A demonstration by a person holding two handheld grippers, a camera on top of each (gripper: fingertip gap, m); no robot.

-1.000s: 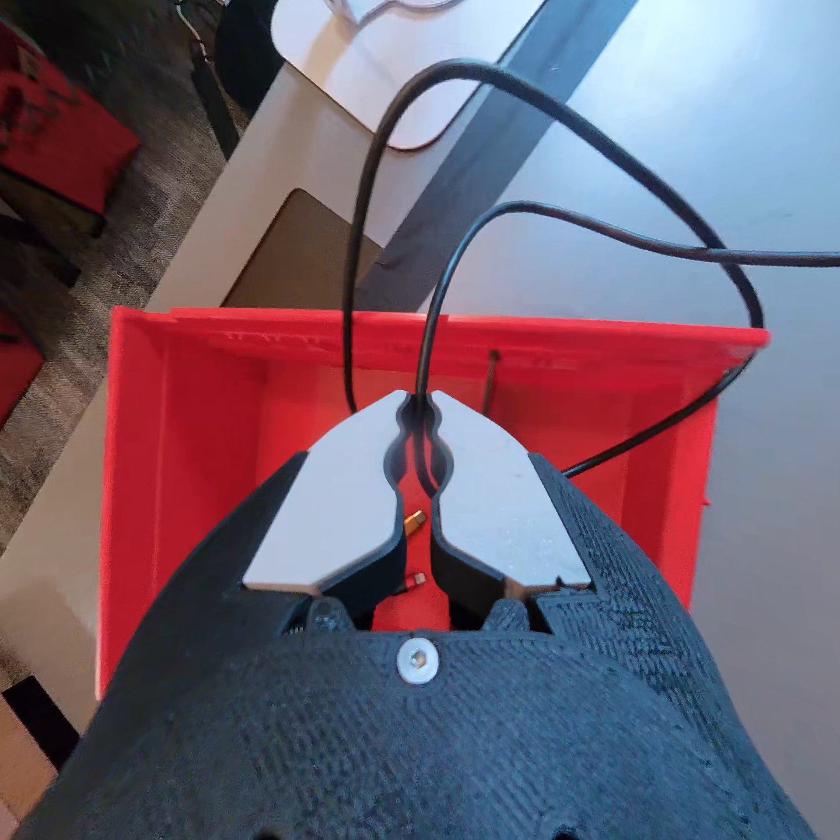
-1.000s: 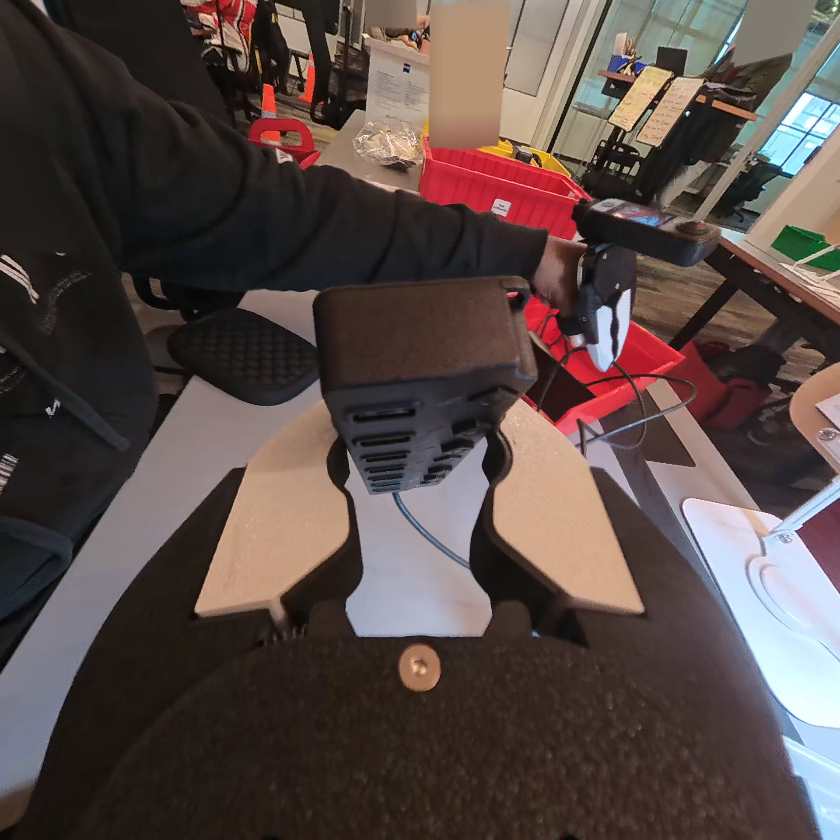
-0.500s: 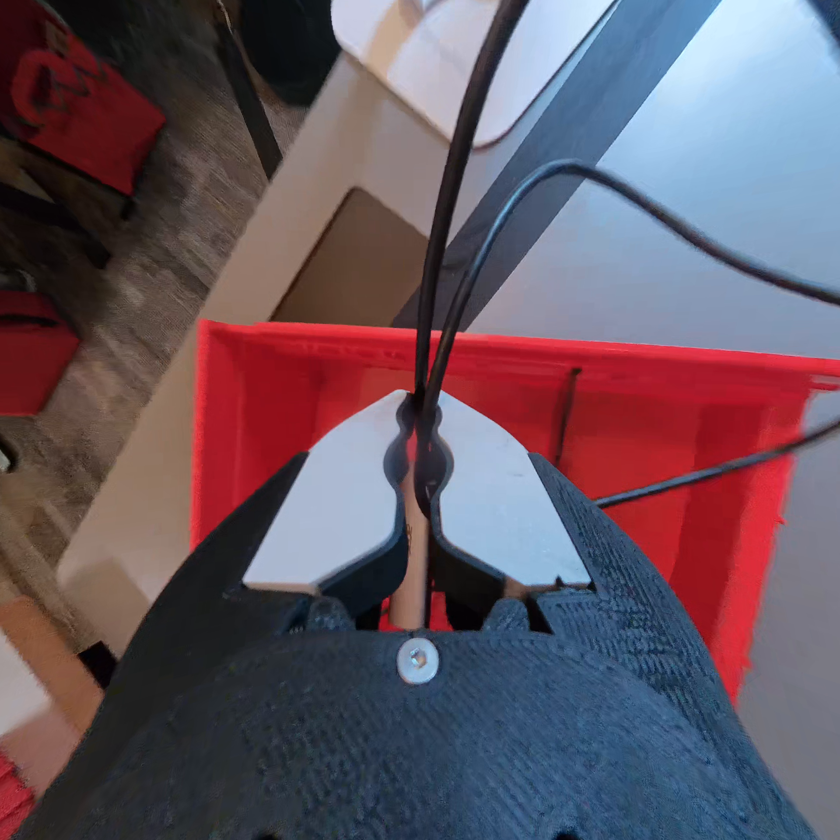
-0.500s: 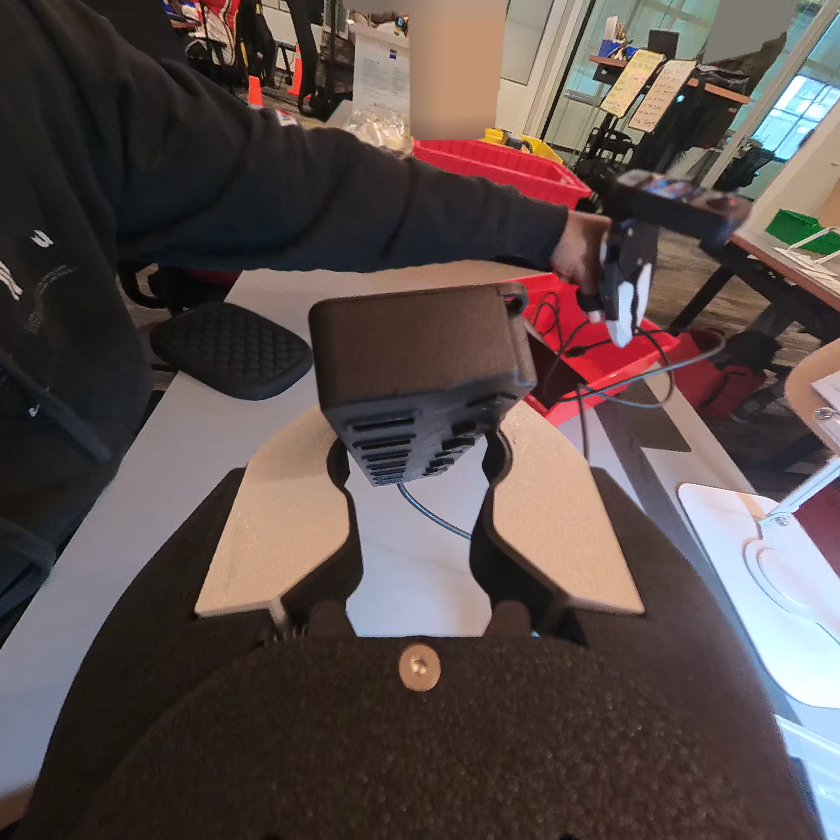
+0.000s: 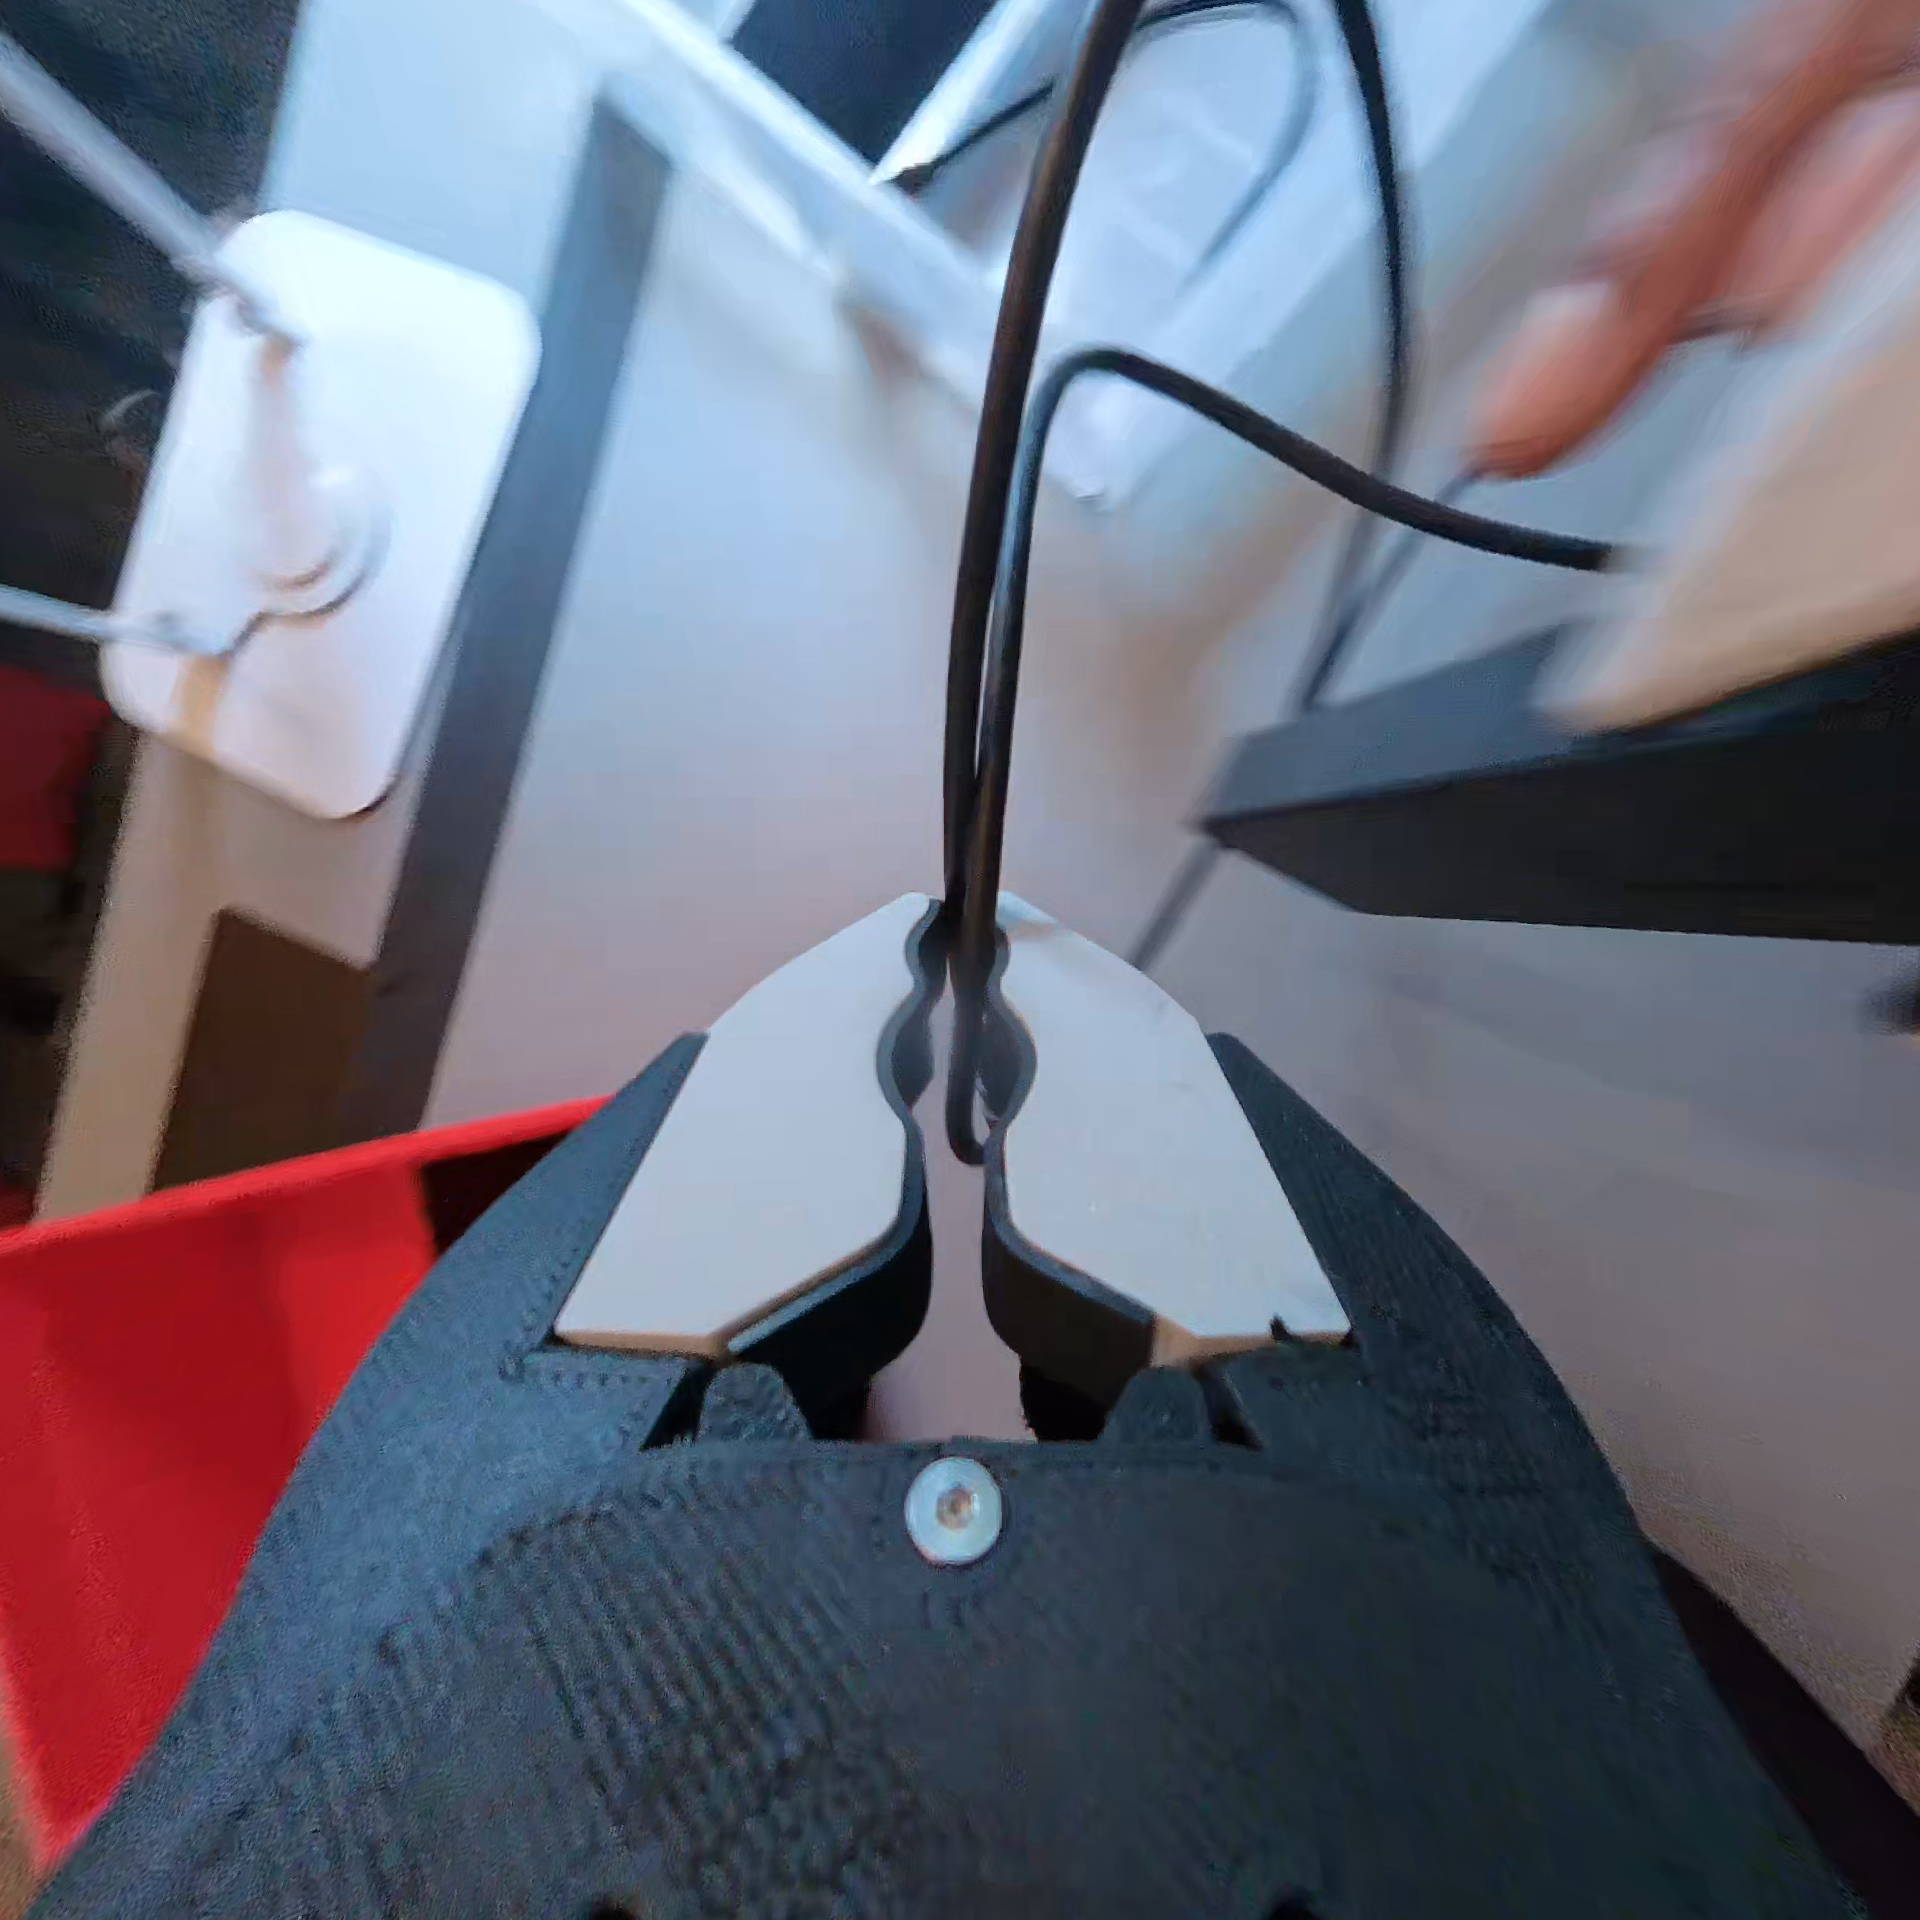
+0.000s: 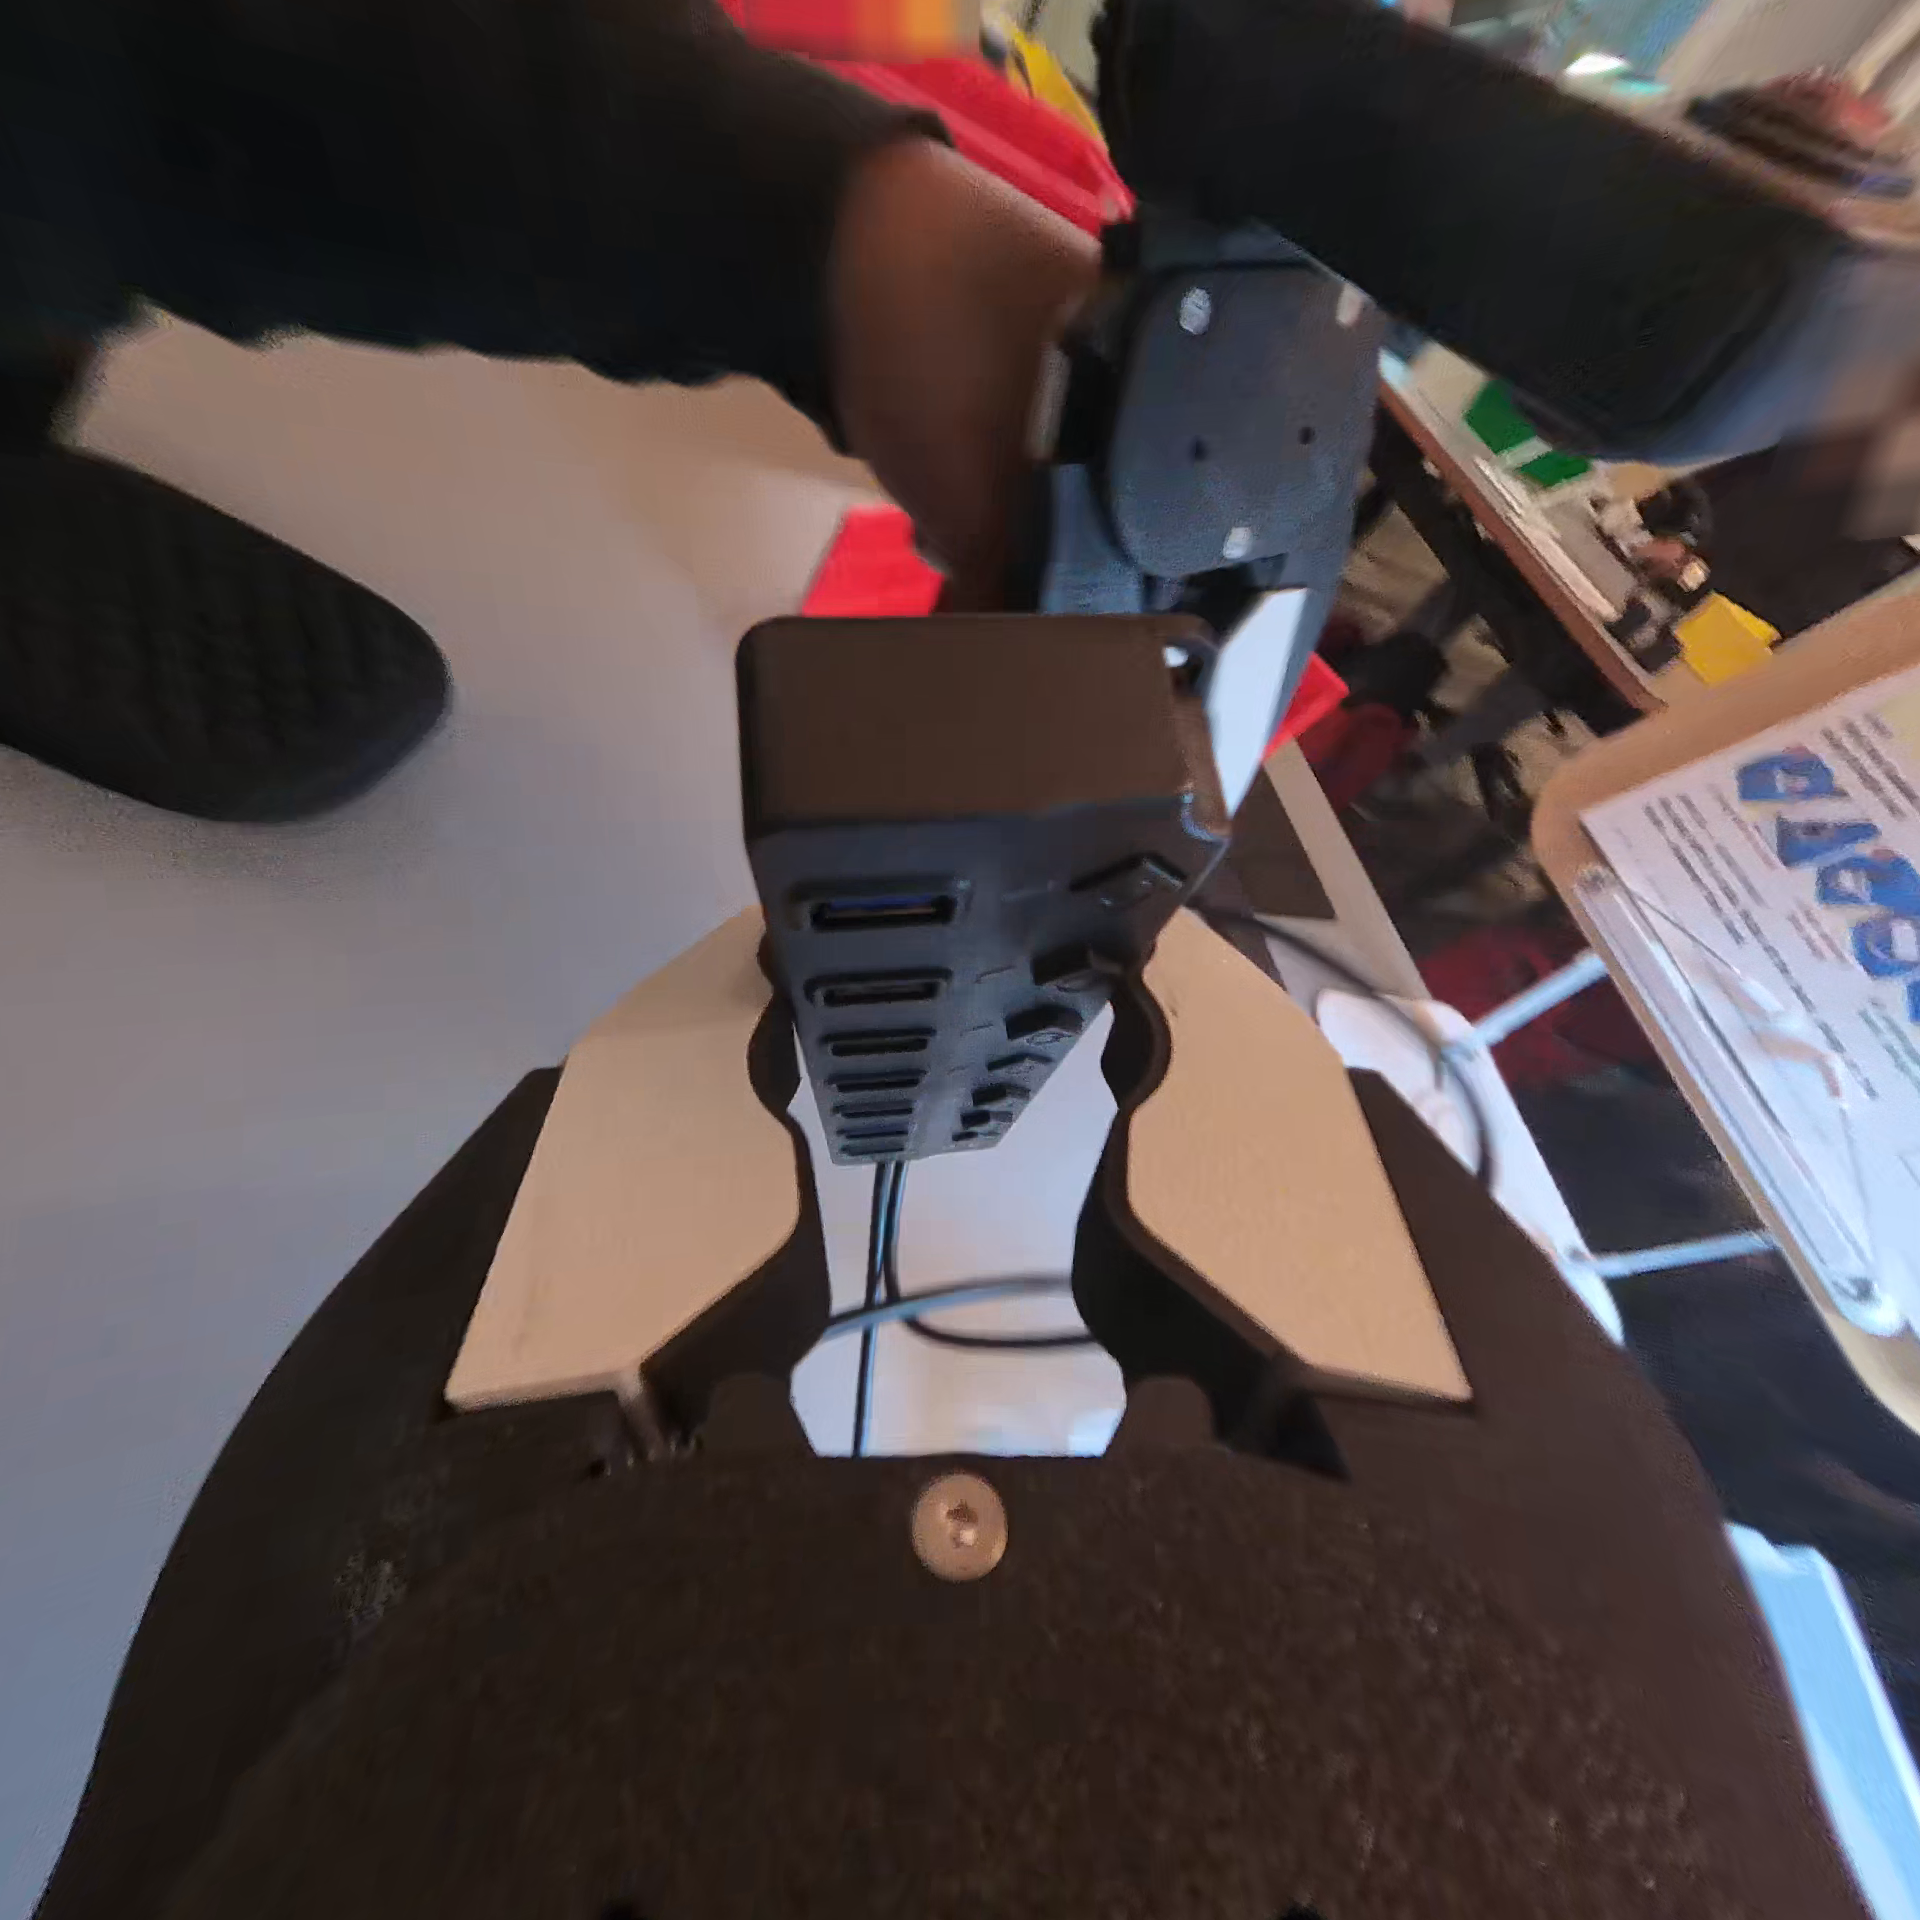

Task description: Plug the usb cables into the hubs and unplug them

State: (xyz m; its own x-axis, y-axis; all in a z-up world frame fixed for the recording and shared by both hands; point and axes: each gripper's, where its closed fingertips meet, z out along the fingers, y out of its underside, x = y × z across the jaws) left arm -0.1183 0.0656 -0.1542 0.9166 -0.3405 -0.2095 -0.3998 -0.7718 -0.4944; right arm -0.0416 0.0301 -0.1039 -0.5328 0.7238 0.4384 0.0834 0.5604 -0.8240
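Observation:
My left gripper (image 5: 961,925) is shut on a thin black USB cable (image 5: 982,582), pinched as a doubled loop between the fingertips; its plug is hidden. It hangs above the table, past the red bin (image 5: 197,1351). My right gripper (image 6: 951,940) is shut on a black USB hub (image 6: 966,821), held tilted with its row of ports facing me and its own cable (image 6: 883,1278) trailing down. In the right wrist view the left gripper (image 6: 1247,686) is just behind the hub's far right corner. In the left wrist view the right gripper's body (image 5: 1621,821) and a hand (image 5: 1704,239) are blurred at right.
A white stand base (image 5: 312,520) sits at the far left of the table, and a dark gap (image 5: 540,582) splits the tabletop. A black textured pad (image 6: 187,644) lies at left. A person's black sleeve (image 6: 436,166) crosses the top. A board with papers (image 6: 1766,935) is at right. The left gripper's tips are roughly 10 centimetres from the right gripper's.
My left gripper has lifted the cable out of the red bin and swung it over to the hub. My right gripper has tilted the hub and brought it nearer the left gripper.

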